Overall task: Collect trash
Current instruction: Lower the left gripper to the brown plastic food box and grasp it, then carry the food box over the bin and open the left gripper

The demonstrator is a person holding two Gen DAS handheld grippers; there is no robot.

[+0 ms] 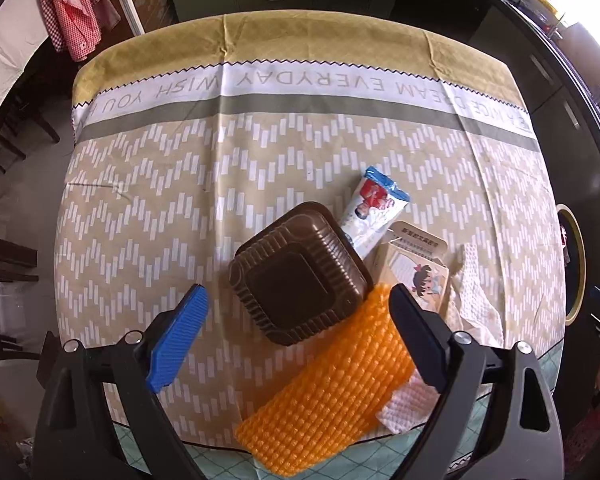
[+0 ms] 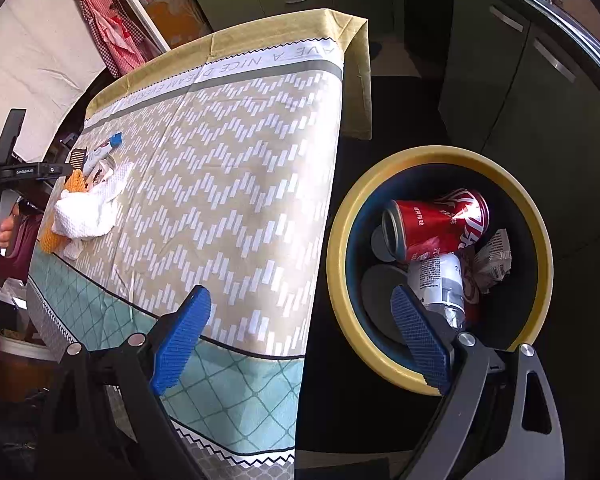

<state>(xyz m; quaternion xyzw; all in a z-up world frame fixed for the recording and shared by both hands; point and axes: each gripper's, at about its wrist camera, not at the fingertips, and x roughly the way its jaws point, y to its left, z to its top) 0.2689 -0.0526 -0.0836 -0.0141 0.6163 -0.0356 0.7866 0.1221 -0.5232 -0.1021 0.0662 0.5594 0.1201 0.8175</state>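
In the left wrist view my left gripper (image 1: 298, 300) is open above a brown plastic tray (image 1: 300, 272) on the table, its fingers on either side of the tray. An orange foam net (image 1: 332, 392) lies under the right finger. A blue-and-white wrapper (image 1: 374, 208), a small card box (image 1: 416, 268) and a white paper towel (image 1: 476, 300) lie beside it. In the right wrist view my right gripper (image 2: 300, 312) is open and empty, between the table edge and a yellow-rimmed trash bin (image 2: 540, 240) holding a red can (image 2: 436, 224), a plastic bottle (image 2: 440, 284) and crumpled paper (image 2: 496, 260).
The table has a tan zigzag tablecloth (image 1: 220, 160). The bin stands on the dark floor right of the table, near green cabinets (image 2: 520, 80). The left gripper and the person's hand (image 2: 4, 228) show at the far left of the right wrist view. Chairs (image 1: 4, 248) stand at left.
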